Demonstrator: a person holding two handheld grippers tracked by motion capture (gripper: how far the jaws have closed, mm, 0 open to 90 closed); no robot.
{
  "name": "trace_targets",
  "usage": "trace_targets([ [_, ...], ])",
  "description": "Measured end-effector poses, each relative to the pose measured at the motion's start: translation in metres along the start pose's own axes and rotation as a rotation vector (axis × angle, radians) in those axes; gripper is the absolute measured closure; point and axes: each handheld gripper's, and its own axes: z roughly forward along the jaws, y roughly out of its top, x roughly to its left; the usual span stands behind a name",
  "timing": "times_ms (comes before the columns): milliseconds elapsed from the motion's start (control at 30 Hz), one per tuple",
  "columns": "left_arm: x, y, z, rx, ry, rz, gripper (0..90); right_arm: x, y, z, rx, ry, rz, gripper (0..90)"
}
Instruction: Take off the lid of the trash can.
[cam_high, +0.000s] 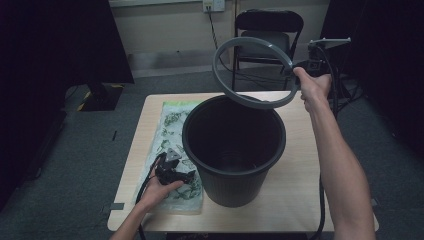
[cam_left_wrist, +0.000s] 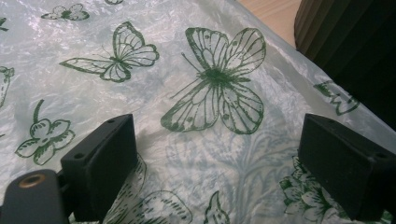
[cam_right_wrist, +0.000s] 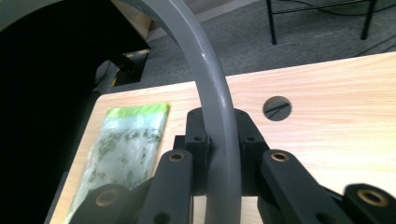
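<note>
The right claw (cam_high: 300, 67) is clamped on the rim of the stiff, light grey ring (cam_high: 250, 70) above the bin (cam_high: 234, 150), a narrow, possibly slippery hold, while the left claw (cam_high: 184, 176) rests apart on the soft, thin bag (cam_high: 172, 122).

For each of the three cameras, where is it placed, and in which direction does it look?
High view: above the person's side, facing forward and down on the table; both forearms, left gripper, black bin.
Left gripper view: on the left gripper, close over the butterfly-print bag; open jaws.
Right gripper view: on the right gripper, looking across the table; jaws shut on the grey ring.
Shared: the bag appears in all three.
</note>
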Motion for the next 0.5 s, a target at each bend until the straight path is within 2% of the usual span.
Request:
trace_targets([
  [267, 0.0, 0.0, 0.0, 0.001, -0.003, -0.002, 10.9, -0.02, 0.006, 0.005, -0.006, -0.034, 0.055, 80.1],
  [433, 0.0, 0.0, 0.0, 0.001, -0.004, -0.002, 10.9, -0.033, 0.011, 0.008, -0.025, -0.088, 0.077, 80.1],
  [500, 0.0, 0.0, 0.0, 0.001, -0.004, -0.002, 10.9, -0.039, 0.012, 0.012, -0.016, -0.091, 0.09, 80.1],
])
